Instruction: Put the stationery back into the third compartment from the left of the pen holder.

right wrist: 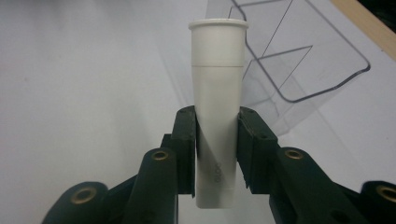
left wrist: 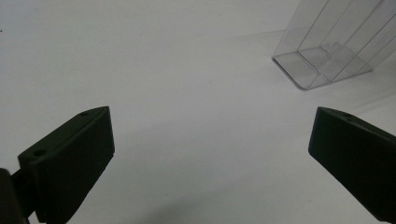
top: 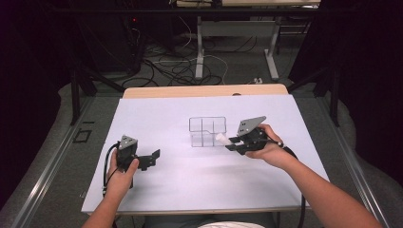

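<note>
Forearms enter from the bottom edge of the high view, over the large white sheet that covers the wooden table. Near the sheet's middle stands a clear plastic organiser box with inner dividers, upright. Just right of it, the black right gripper points toward the box; its jaws are clamped on a white plastic tube with a flanged rim, gripping the lower part so the rimmed end sticks out ahead, beside the box's near corner. At the left, well apart from the box, the black left gripper rests low over the sheet, jaws spread wide with nothing between them.
</note>
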